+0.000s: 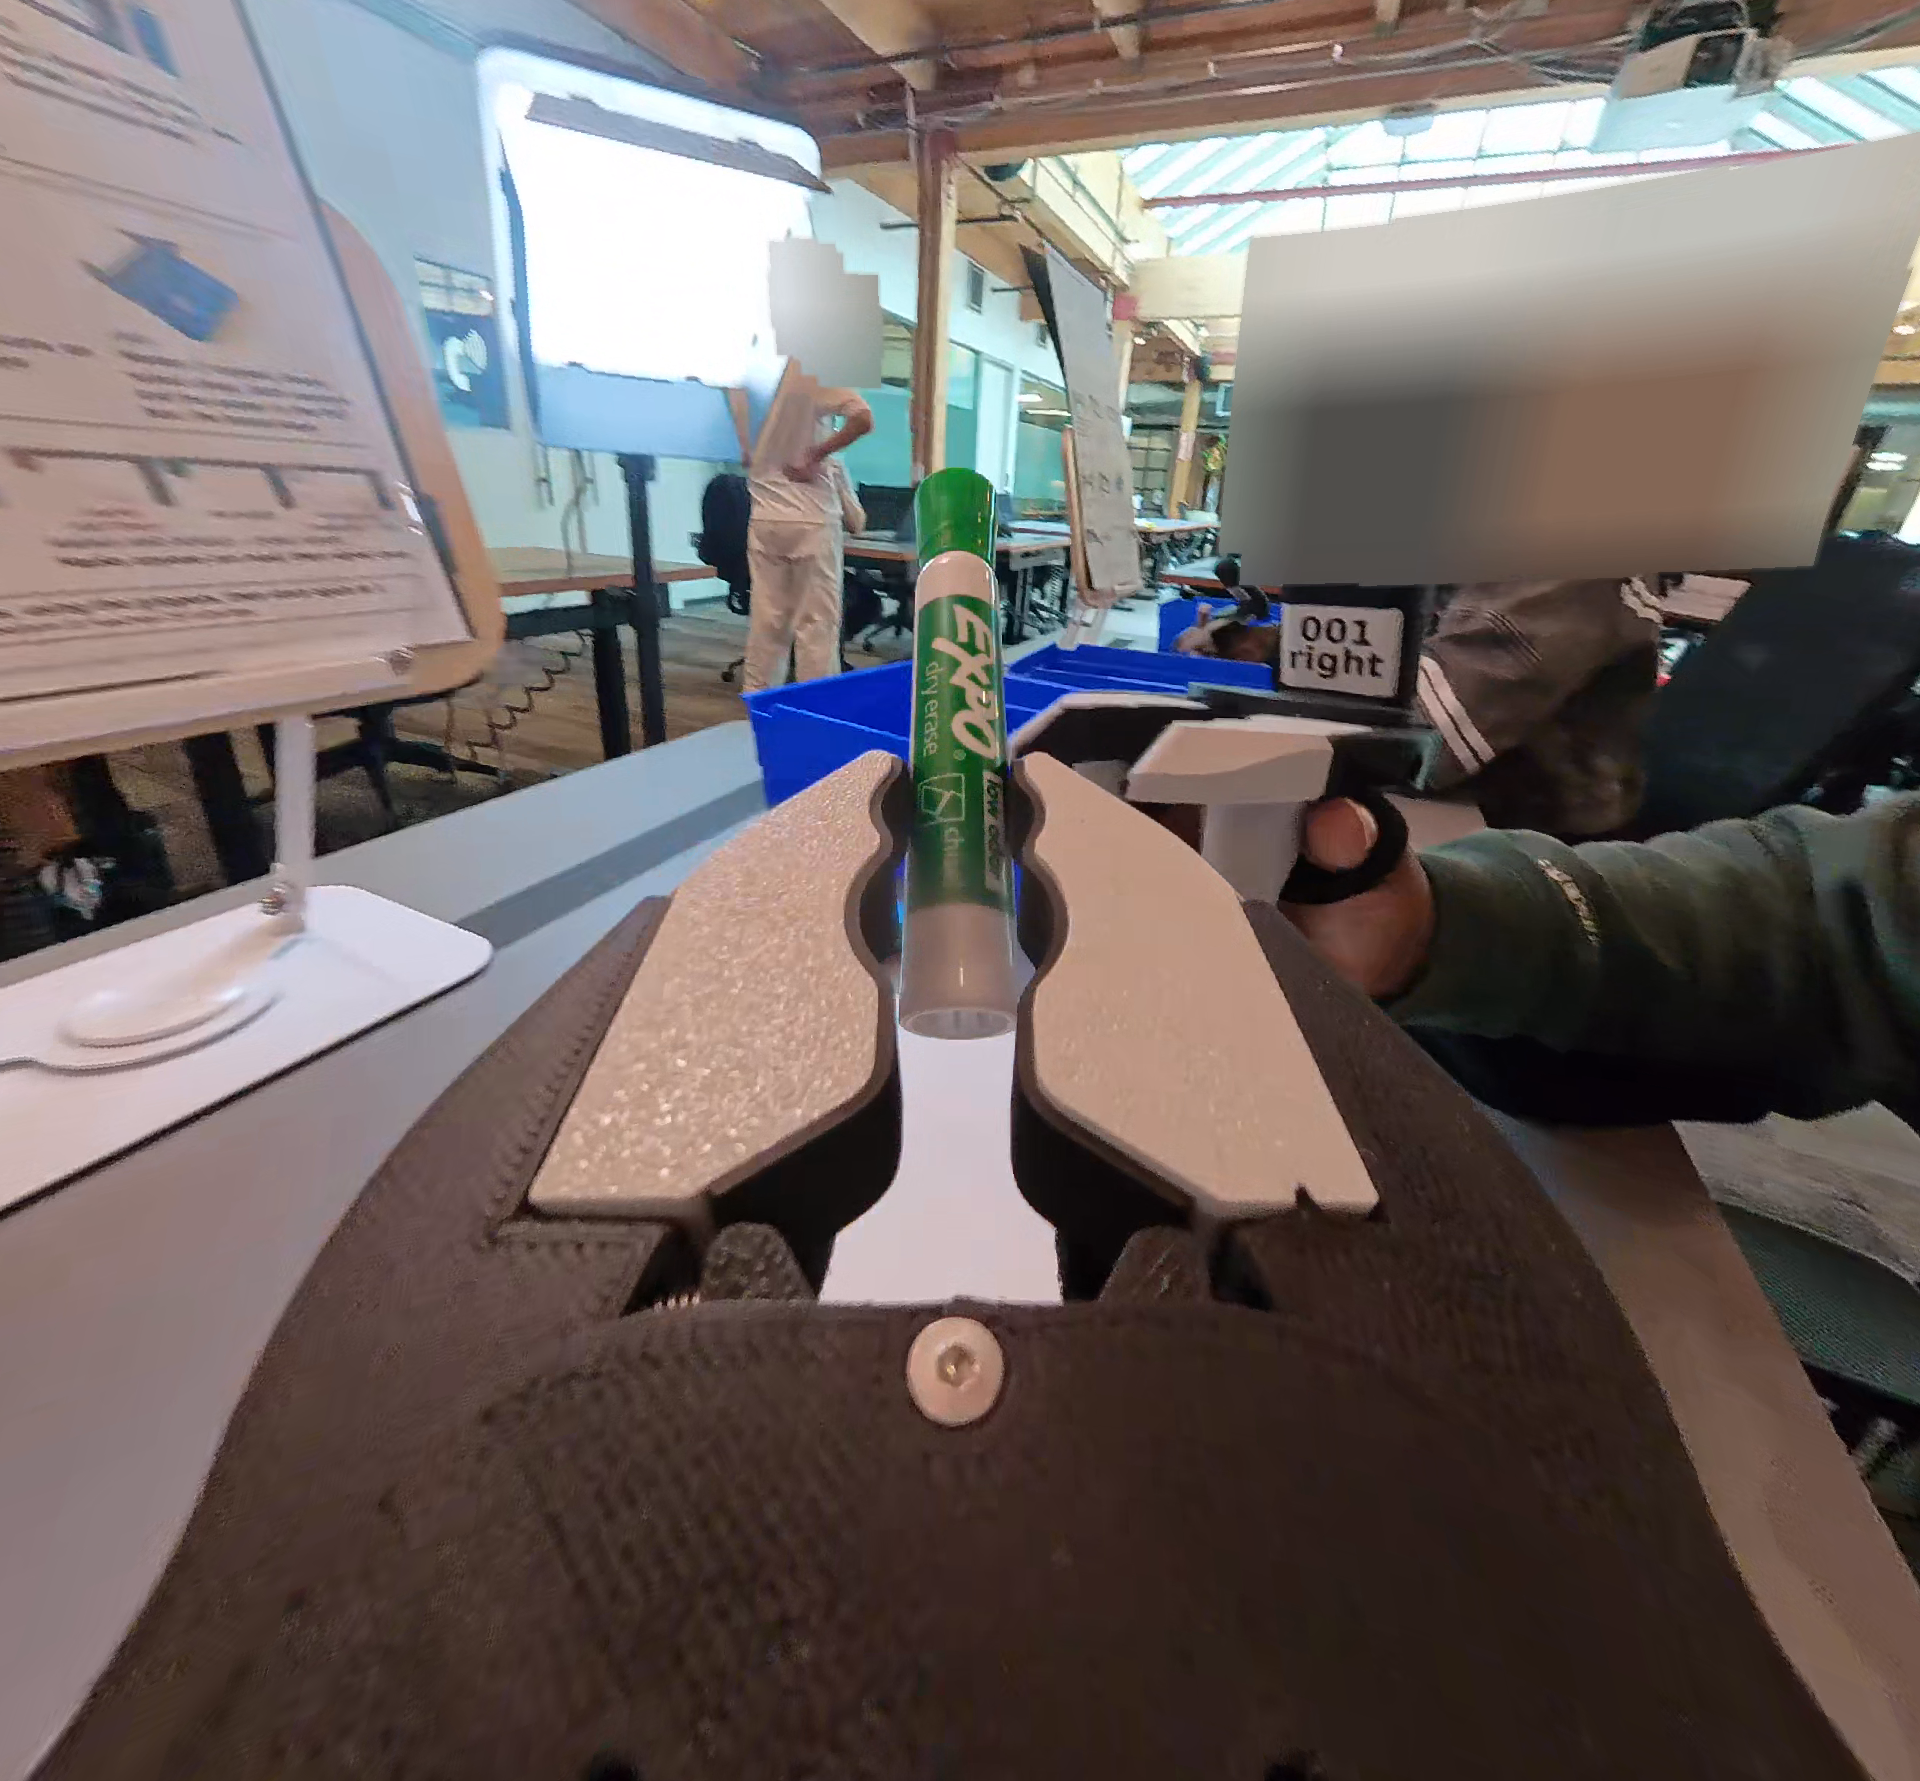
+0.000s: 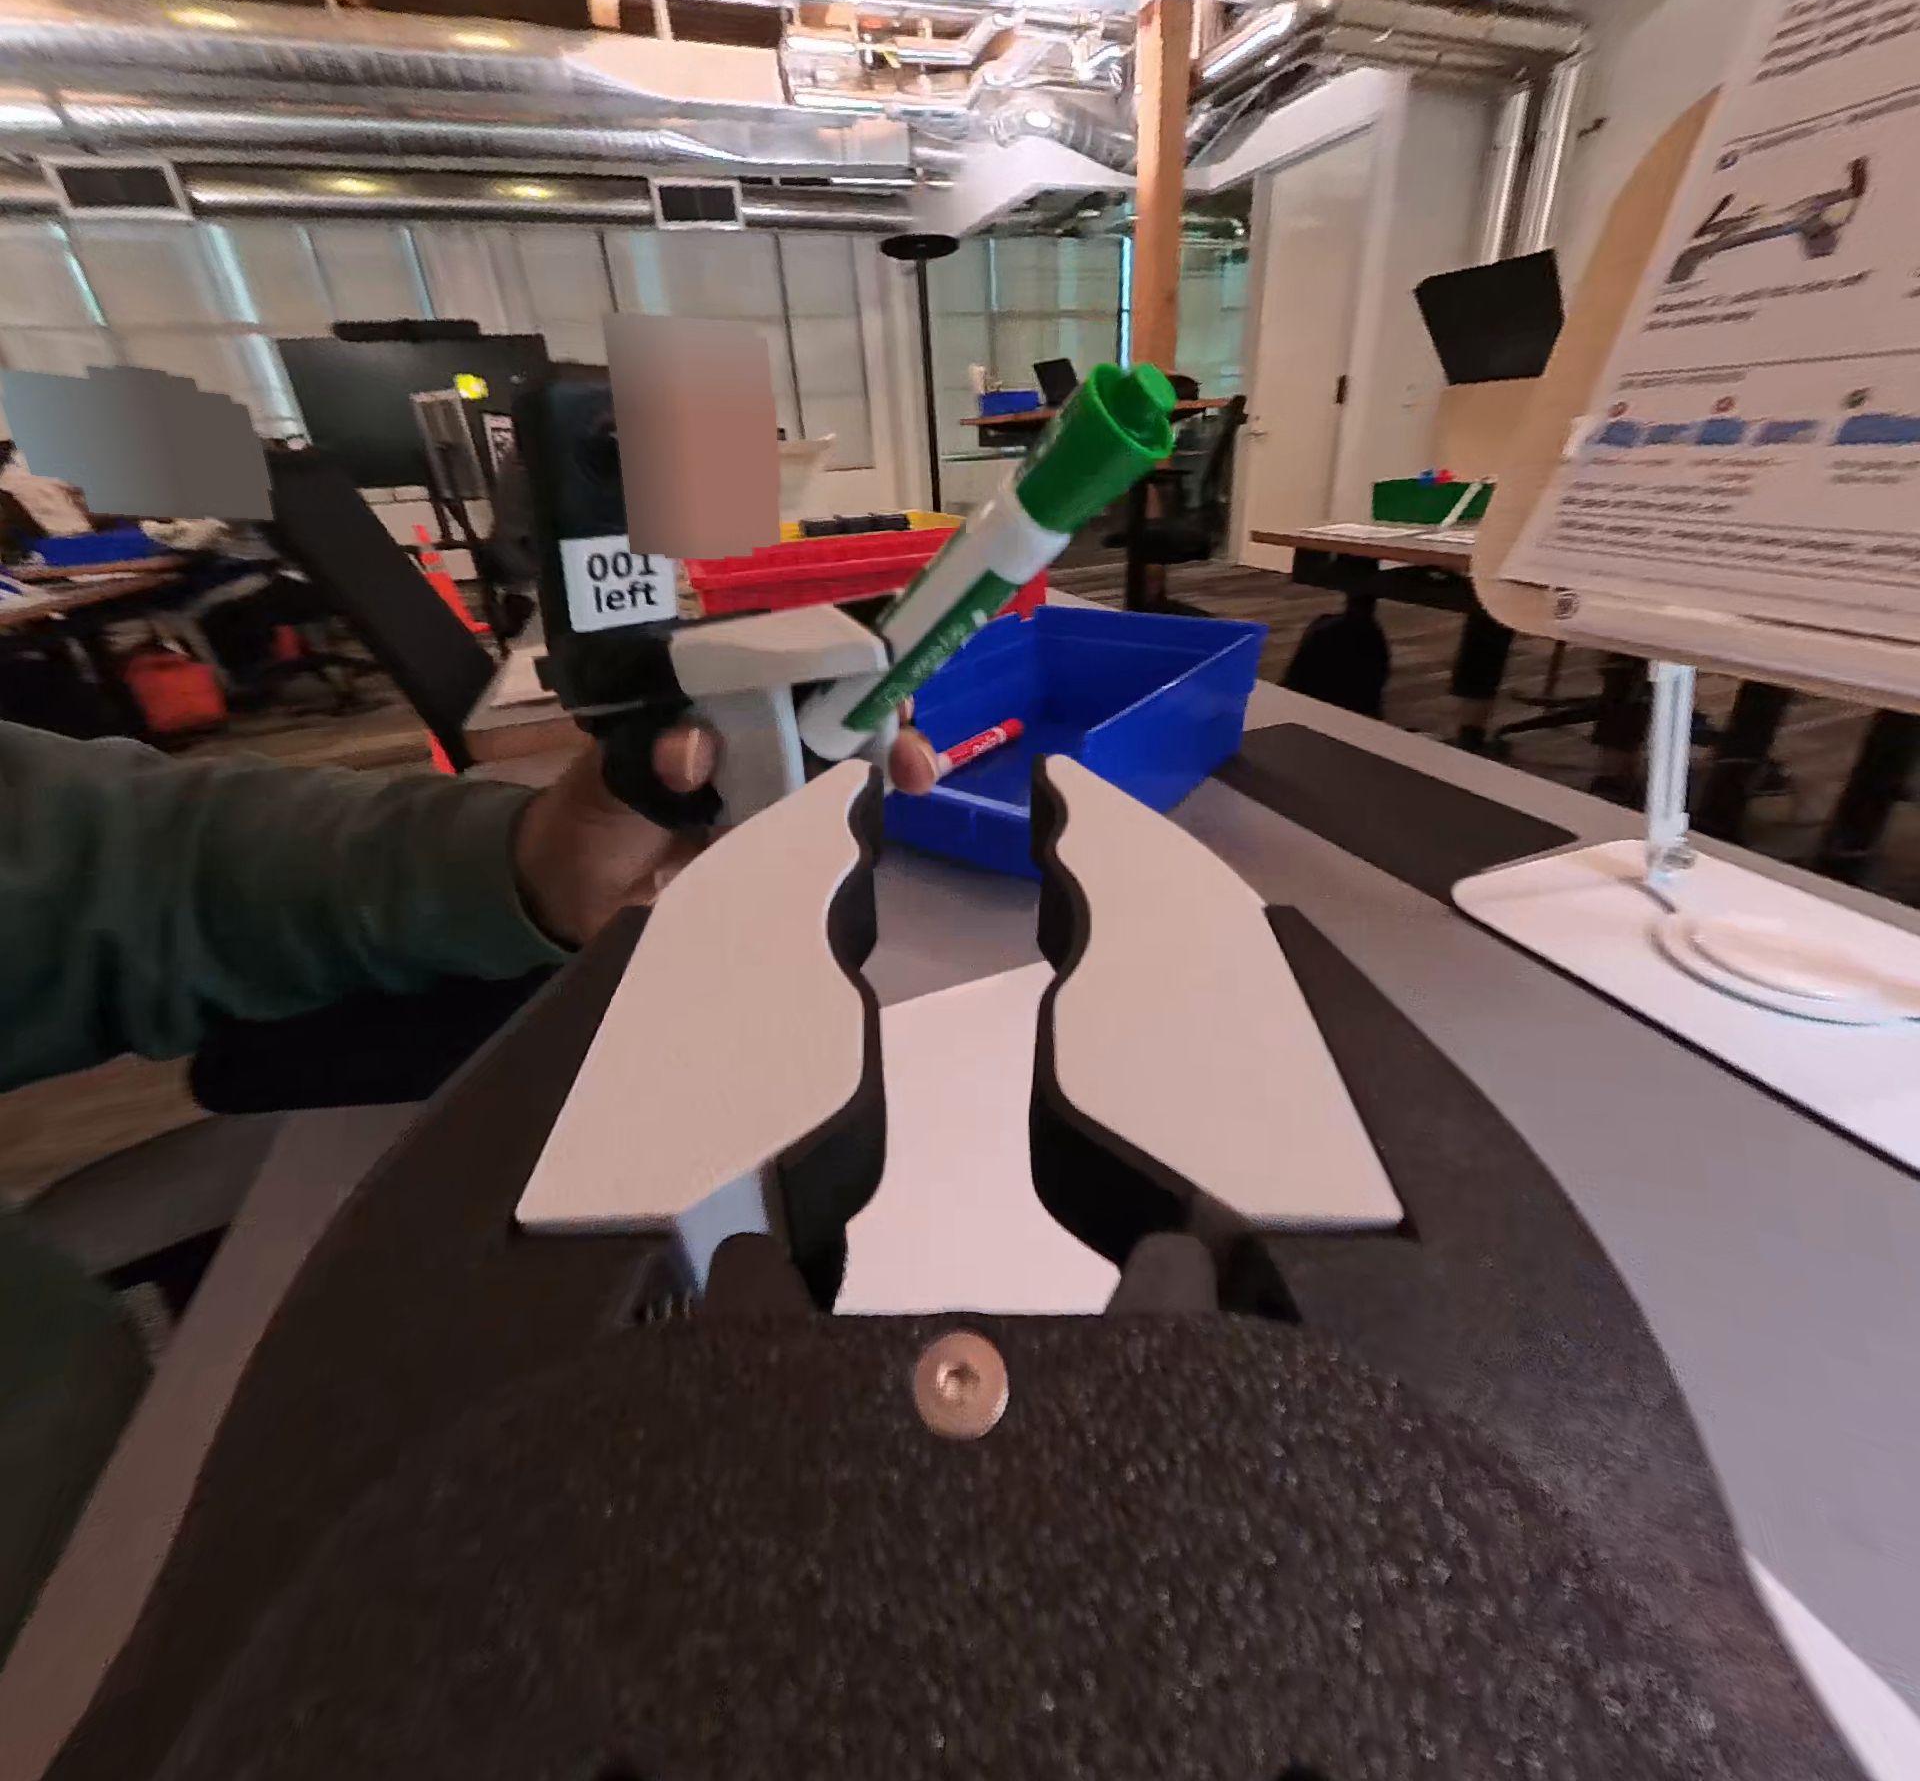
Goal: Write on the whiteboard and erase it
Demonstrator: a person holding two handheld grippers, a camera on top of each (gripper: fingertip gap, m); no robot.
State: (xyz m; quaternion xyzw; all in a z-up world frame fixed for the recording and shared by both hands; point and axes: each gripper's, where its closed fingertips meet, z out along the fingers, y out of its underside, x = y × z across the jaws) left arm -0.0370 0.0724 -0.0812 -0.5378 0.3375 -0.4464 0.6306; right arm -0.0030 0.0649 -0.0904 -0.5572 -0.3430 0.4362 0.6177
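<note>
Left tool [image 1: 958, 801]: its 2 fingers are closing narrowly on the green marker [image 1: 954, 744], gripping the barrel near the lower end.
Green marker: it is standing nearly upright between the fingers in the left wrist view, cap on and pointing up; in the right wrist view it is leaning to the right.
Right tool [image 2: 954, 801]: its 2 fingers are standing apart, holding nothing.
Whiteboard [image 2: 966, 1149]: a white sheet is lying flat on the grey bench [image 2: 1621, 1201], under both tools.
Blue bin [image 2: 1122, 692]: it is sitting on the bench beyond the right tool, holding a red marker [image 2: 977, 744].
Sign stand [image 1: 208, 942]: it is standing on the bench to the left of the left tool.
</note>
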